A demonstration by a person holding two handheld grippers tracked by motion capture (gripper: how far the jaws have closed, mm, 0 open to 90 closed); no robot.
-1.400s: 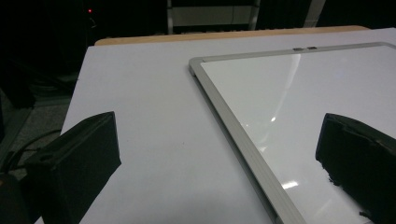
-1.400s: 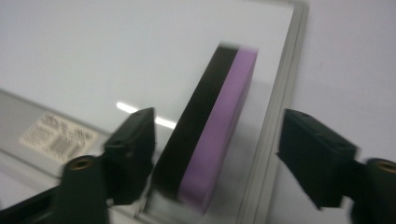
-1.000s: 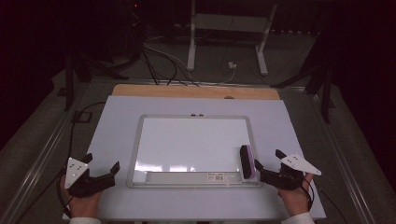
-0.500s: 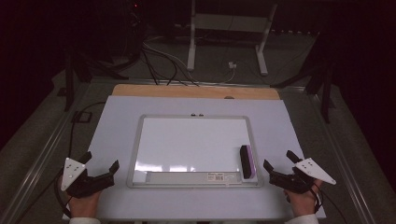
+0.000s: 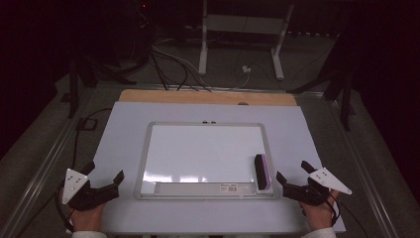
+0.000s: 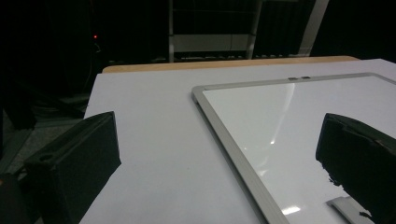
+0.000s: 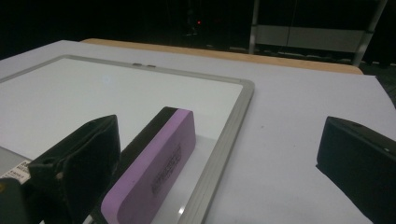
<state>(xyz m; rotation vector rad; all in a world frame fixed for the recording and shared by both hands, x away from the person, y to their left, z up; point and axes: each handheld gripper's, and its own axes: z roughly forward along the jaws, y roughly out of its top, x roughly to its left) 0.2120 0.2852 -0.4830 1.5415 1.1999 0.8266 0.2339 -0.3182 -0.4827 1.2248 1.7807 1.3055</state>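
Purple-and-black block eraser (image 5: 261, 171) lay flat on the right end of the rectangular silver-framed whiteboard (image 5: 208, 127), just inside its right frame rail and near the bottom tray. The whiteboard rested at the middle of the pale lilac table surface (image 5: 124, 129), with a wooden strip (image 5: 198, 97) along the far edge. The right gripper (image 5: 294, 179) was held just beside the board's lower right corner; its jaws had just been opening and stood wide apart, with nothing clamped. In the right gripper view the eraser (image 7: 154, 163) sat close beside one jaw, apart from the other. The left gripper (image 5: 105, 181) rested near the board's lower left corner, jaws spread wide and empty, over bare table.
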